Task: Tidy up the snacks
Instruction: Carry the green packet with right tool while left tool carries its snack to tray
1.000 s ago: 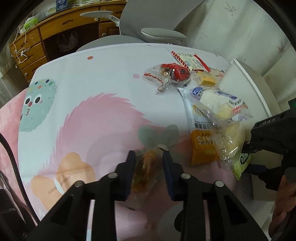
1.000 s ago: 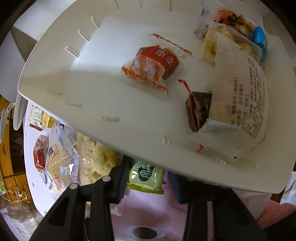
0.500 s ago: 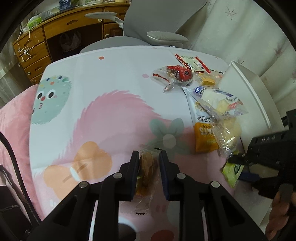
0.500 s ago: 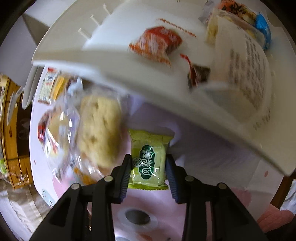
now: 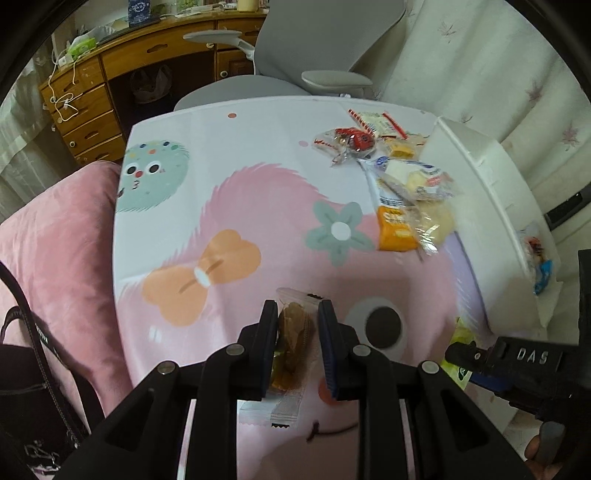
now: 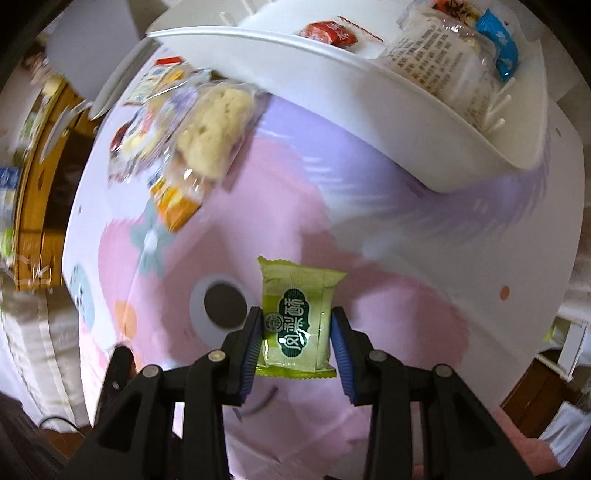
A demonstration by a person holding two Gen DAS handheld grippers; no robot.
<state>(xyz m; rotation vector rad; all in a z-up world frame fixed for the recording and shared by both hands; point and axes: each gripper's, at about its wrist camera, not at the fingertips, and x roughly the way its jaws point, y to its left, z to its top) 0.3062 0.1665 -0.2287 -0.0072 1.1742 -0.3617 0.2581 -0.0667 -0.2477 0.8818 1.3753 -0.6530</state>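
Two wrist views over one table point(image 5: 258, 192)

Home rm, prob. study/bedroom: wooden desk w/ drawers point(image 5: 92, 107), grey office chair point(image 5: 314, 48), cartoon-print tablecloth point(image 5: 221, 206).

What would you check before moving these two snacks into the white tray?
1. Left gripper clamped on the brown snack in a clear wrapper: ok.
2. Right gripper clamped on the green packet: ok.
3. Both snacks lifted off the tablecloth: ok for the green packet, cannot tell for the brown snack.
4. White tray has free room: ok, bare floor shows beside the red packet.
5. Loose pile of snacks clear of the path: cannot tell.
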